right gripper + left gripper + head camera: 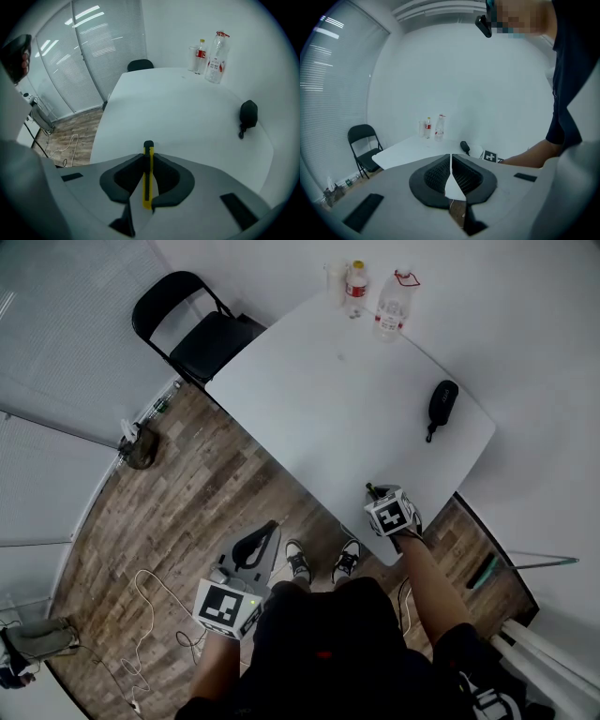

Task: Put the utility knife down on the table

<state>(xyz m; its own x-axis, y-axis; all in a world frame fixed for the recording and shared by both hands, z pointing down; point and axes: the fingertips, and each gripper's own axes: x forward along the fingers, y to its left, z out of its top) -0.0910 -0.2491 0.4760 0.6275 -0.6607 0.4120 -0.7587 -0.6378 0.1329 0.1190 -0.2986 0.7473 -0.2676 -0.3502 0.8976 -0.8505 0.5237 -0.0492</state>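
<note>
A yellow and black utility knife (148,173) stands clamped between the jaws of my right gripper (148,161), its black tip poking past them over the white table (178,112). In the head view that right gripper (380,495) hovers at the table's near edge, and the knife's tip (370,489) shows just ahead of the marker cube. My left gripper (450,161) is shut with nothing in it; the head view shows the left gripper (261,542) low over the wooden floor, off the table's left side.
At the table's far end stand two clear bottles (392,304) and a cup (336,281). A black pouch (442,404) lies near the right edge. A black folding chair (202,334) is at the far left corner; a cable (150,615) runs across the floor.
</note>
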